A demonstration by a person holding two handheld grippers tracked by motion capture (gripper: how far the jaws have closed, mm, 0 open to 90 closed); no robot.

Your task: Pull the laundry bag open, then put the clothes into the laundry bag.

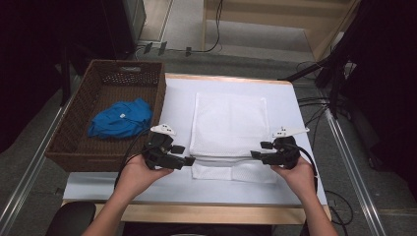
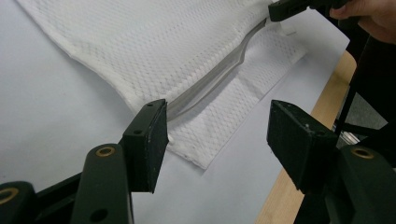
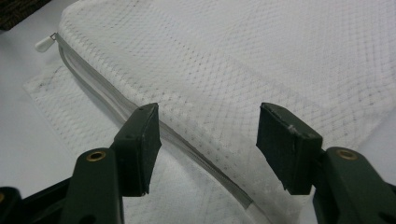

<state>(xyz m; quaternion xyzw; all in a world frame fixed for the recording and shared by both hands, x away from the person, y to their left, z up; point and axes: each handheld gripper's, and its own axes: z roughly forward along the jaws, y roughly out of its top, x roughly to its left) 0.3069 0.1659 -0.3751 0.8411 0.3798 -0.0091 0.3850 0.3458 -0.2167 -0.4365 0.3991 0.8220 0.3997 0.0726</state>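
Note:
A white mesh bag (image 1: 228, 123) lies flat in the middle of the white table, its zip (image 2: 205, 84) running along the near edge above a loose flap. My left gripper (image 1: 184, 155) hovers at the bag's near left corner, jaws open with nothing between them (image 2: 217, 119). At the near right corner my right gripper (image 1: 258, 150) is open too, its jaws (image 3: 210, 123) spread just over the zip (image 3: 93, 84) without touching the mesh. The white zip pull (image 3: 44, 44) rests at the zip's far end in the right gripper view.
A dark wicker basket (image 1: 74, 132) stands at the table's left with a blue garment (image 1: 120, 120) inside. The table's wooden front edge (image 1: 211, 214) runs near the person's forearms. Cables and dark stands crowd the floor at the right.

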